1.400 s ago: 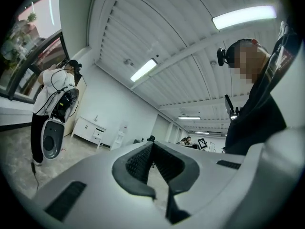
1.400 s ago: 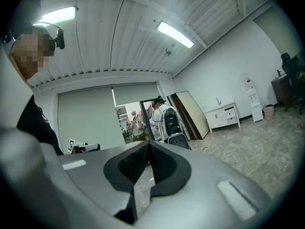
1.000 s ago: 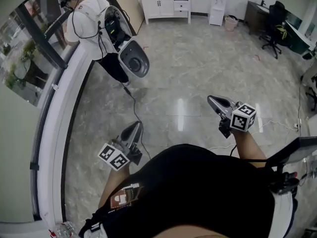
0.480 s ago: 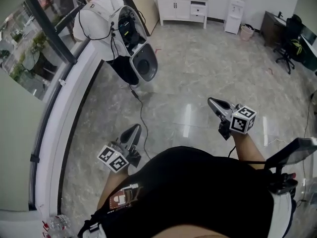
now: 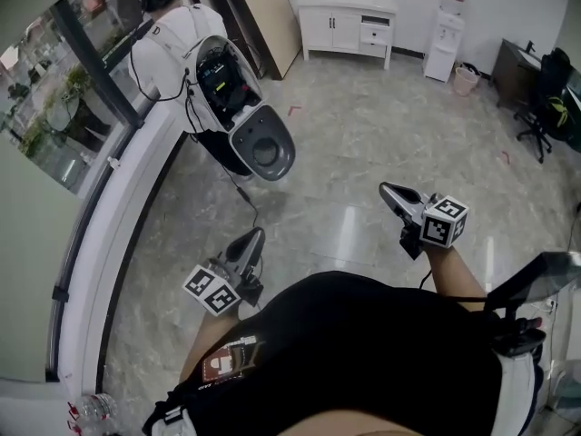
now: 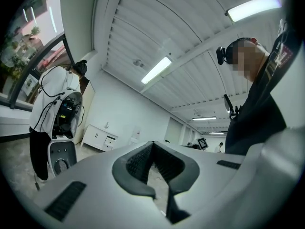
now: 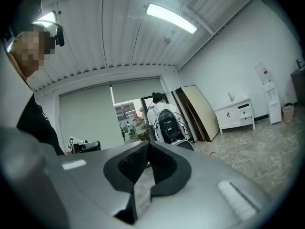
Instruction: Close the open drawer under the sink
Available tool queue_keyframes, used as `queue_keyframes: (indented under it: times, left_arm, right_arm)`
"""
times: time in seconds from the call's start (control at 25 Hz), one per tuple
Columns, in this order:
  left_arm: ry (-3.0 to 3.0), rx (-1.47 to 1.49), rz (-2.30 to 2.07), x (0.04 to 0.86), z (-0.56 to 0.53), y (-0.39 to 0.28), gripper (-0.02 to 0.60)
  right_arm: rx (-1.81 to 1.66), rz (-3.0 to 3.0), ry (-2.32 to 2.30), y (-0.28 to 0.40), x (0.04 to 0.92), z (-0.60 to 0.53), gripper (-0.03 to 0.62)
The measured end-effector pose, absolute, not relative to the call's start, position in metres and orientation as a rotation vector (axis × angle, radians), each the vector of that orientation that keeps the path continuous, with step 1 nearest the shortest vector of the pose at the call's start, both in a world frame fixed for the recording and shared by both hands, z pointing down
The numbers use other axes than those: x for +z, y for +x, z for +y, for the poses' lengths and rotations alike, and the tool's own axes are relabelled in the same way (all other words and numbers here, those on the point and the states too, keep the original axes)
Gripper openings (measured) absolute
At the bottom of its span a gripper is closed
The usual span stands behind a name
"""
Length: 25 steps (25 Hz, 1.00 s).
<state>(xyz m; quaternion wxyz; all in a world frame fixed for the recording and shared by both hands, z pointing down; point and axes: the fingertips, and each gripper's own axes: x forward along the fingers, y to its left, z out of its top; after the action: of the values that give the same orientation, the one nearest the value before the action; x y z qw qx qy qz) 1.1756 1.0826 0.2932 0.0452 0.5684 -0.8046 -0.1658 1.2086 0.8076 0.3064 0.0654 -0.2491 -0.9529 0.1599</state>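
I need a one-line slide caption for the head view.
Left gripper and right gripper, both shut and empty, held above the floor, far from the sink cabinet with its open drawer.

Floor (image 5: 363,143): glossy grey, marbled with pale veins. Sink cabinet (image 5: 331,27) and its drawer (image 5: 374,34): white. Leaning board (image 5: 268,16): tan. Bin (image 5: 467,78): pink. Left tongs (image 5: 257,234) and right tongs (image 5: 386,189): grey shells with black ribbed pads (image 6: 138,163). Marker cubes (image 5: 444,222): white with black squares. Wearer's shirt (image 5: 363,361): black. Second person's top (image 5: 168,39): white.
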Motion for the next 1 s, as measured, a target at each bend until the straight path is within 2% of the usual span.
queue_keyframes:
  times: [0.56,1.0]
  left_arm:
    - [1.836,-0.505,-2.33,0.301,0.972,1.093,0.002]
    - [2.007,-0.491,-2.171,0.291,0.978,0.963,0.001]
  right_arm:
    - [0.533,-2.887,-0.581,1.157,0.324,0.701,0.001]
    - [0.498,-2.955,-0.411,1.059,0.303,0.73,0.002]
